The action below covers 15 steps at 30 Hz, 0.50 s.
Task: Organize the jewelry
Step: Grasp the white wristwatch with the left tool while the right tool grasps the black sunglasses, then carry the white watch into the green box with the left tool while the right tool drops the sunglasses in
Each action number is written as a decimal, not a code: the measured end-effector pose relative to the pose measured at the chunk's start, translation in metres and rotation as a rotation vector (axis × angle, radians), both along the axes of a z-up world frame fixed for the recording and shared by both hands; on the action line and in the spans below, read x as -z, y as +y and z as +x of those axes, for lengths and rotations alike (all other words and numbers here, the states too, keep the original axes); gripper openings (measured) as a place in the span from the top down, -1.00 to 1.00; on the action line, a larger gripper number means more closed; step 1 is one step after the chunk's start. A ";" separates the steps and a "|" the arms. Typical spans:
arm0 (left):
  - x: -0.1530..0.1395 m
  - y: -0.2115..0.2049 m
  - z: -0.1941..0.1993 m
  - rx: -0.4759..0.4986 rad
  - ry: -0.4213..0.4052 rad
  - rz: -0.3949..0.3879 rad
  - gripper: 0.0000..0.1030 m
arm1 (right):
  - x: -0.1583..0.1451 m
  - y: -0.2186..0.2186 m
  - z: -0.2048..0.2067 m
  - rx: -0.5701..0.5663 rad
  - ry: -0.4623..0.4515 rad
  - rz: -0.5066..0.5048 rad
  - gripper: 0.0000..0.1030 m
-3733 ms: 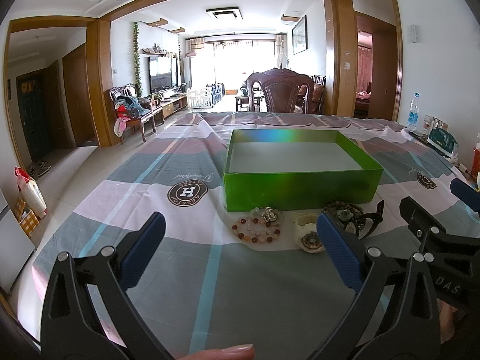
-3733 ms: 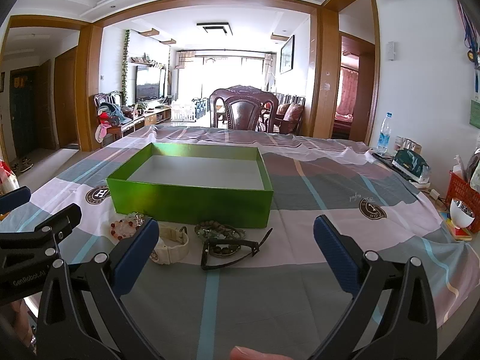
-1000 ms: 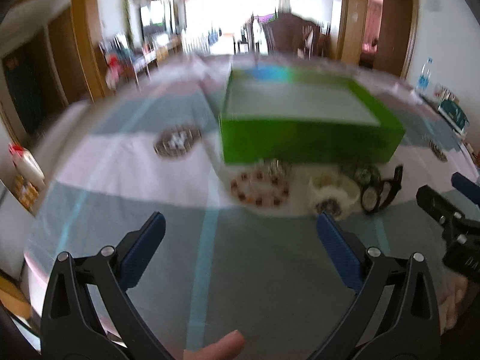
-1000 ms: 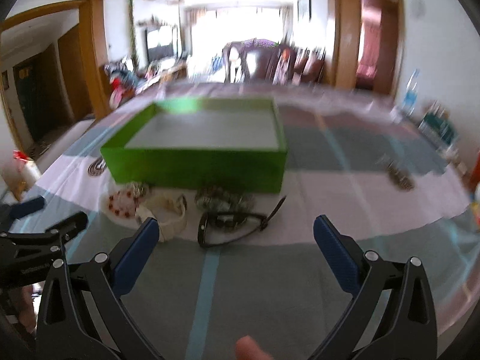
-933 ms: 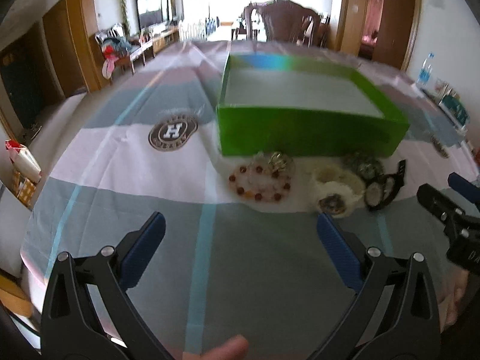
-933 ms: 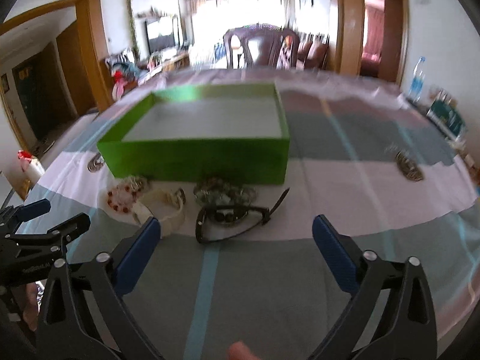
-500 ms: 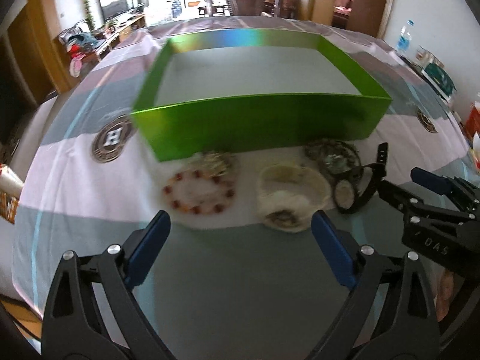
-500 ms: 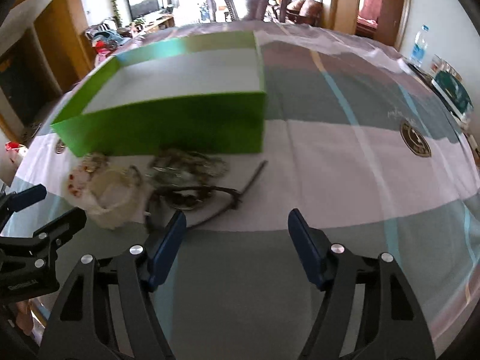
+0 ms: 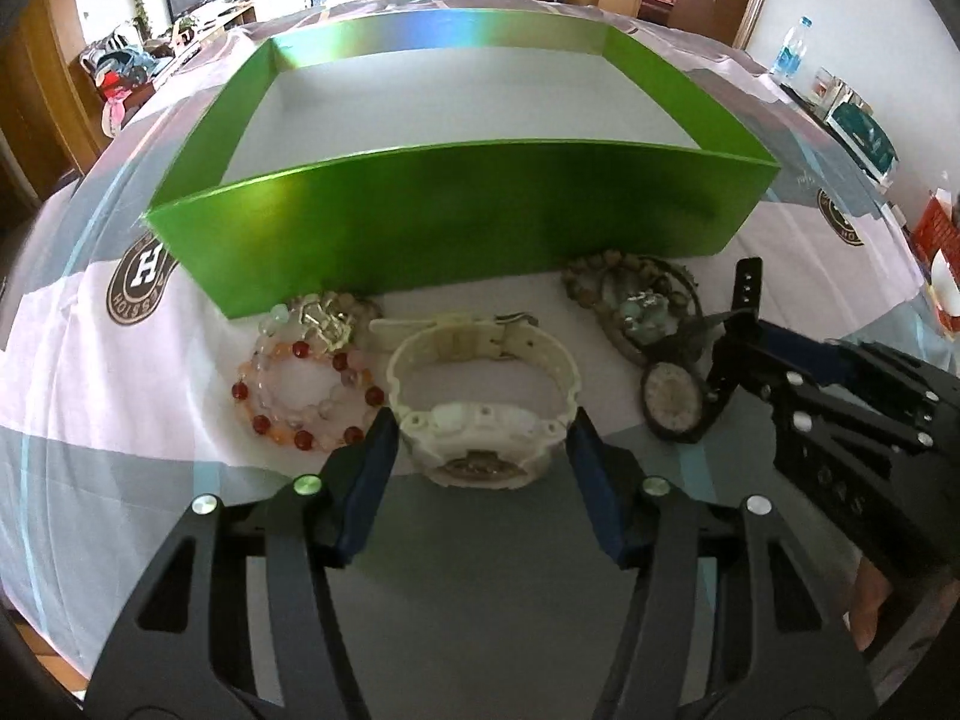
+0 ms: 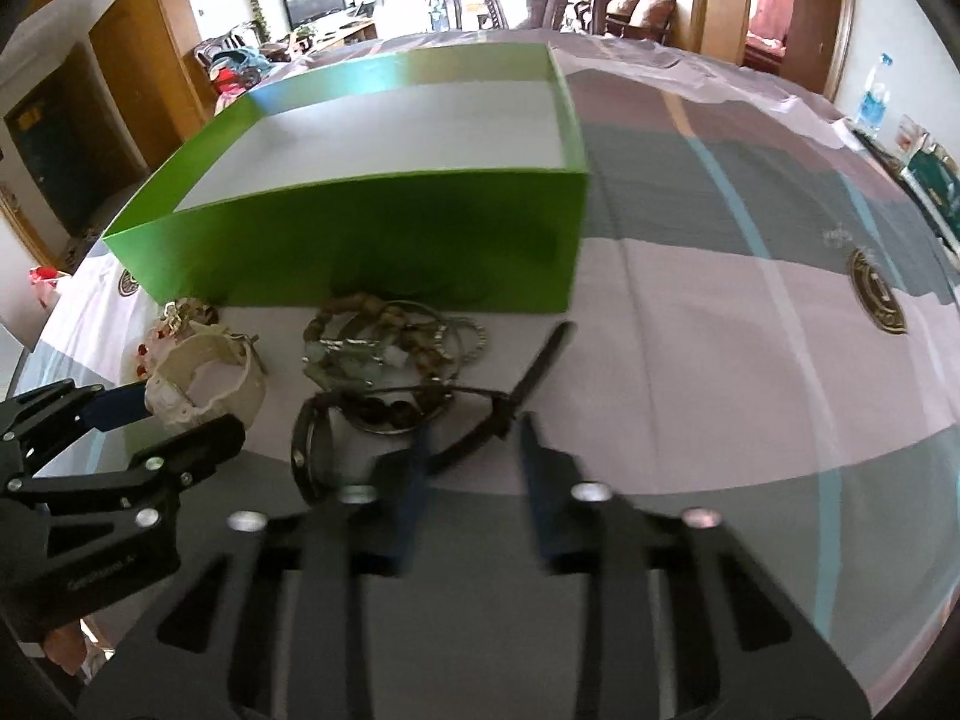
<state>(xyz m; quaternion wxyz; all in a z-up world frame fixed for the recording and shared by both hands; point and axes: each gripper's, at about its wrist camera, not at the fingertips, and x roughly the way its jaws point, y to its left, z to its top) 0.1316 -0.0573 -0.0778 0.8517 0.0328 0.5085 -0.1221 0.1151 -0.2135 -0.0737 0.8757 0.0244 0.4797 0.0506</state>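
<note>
In front of the green box (image 9: 456, 210), on the checked cloth (image 9: 480, 588), both grippers are angled steeply down. The left gripper (image 9: 480, 450) is seen closing, its jaws either side of the cream watch (image 9: 480, 414), not yet pressing. The right gripper (image 10: 471, 450) is seen closing around the black watch's strap (image 10: 480, 432); contact cannot be told through the blur. The beaded bracelets (image 9: 300, 384) are left beside them.

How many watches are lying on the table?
2. A white watch lies in front of the green box, between the left gripper's closing jaws. A black watch lies beside it, at the right gripper. The bracelet pile could hide more.
</note>
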 end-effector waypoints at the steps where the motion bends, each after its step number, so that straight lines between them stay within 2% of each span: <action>1: 0.000 0.003 -0.001 -0.003 0.002 -0.001 -0.11 | -0.001 0.001 0.001 0.002 -0.006 -0.002 0.72; 9: -0.009 0.042 -0.025 -0.043 0.002 -0.039 -0.11 | -0.012 -0.008 0.000 0.003 -0.038 0.024 0.86; 15: -0.027 0.054 -0.034 -0.065 -0.045 -0.053 -0.11 | -0.027 -0.014 -0.005 0.017 -0.082 0.027 0.90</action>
